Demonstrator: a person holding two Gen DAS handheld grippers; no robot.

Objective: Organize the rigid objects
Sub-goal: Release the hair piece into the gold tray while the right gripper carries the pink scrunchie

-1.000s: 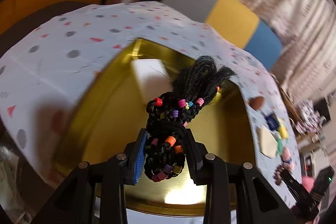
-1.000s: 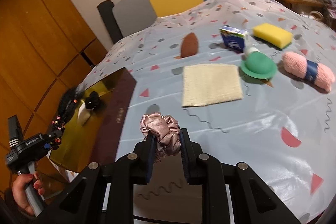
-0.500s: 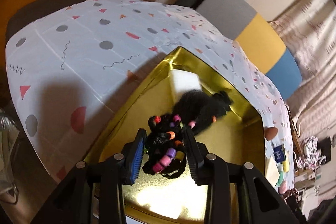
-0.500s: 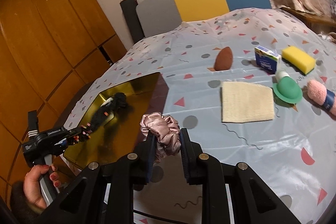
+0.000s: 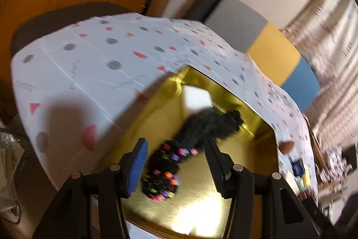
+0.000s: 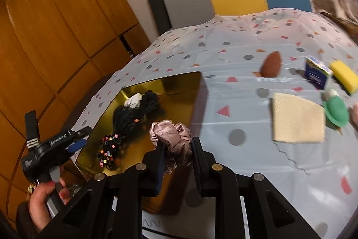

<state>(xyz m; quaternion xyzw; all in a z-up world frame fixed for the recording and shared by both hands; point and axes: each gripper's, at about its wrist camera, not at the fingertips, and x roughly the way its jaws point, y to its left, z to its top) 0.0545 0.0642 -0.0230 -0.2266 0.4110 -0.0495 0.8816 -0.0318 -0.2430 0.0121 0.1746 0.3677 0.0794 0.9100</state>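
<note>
The left claw (image 5: 175, 168) stands with its jaws spread wide and nothing between them; just past its tips the black braided hairpiece with coloured beads (image 5: 179, 153) lies on the floor of the gold tray (image 5: 257, 171), its beaded end nearest the claw and its loose black end running toward the far corner, where it lies against a small white block (image 5: 197, 99). The right claw (image 6: 177, 150) is clenched on a dusty-pink satin scrunchie (image 6: 172, 138) and holds it in the air above the near right part of the tray (image 6: 179, 91). The step in hand looks like the drop-off into the tray: the hairpiece appears to be delivered, and the scrunchie is next. That move calls for lowering the right claw over a bare patch of gold beside the beads, then spreading the jaws, while the left claw draws clear so the two do not knock. Further out on the patterned tablecloth (image 6: 246, 104) sit a brown egg-shaped thing (image 6: 271, 64), a blue and white carton (image 6: 317, 73), a yellow sponge (image 6: 344, 76), a cream cloth (image 6: 298, 121) and a green round thing (image 6: 336, 112). The left view is smeared, so the beads and the white block are hard to read, and the right frame edge cuts off something pink past the green thing.
</note>
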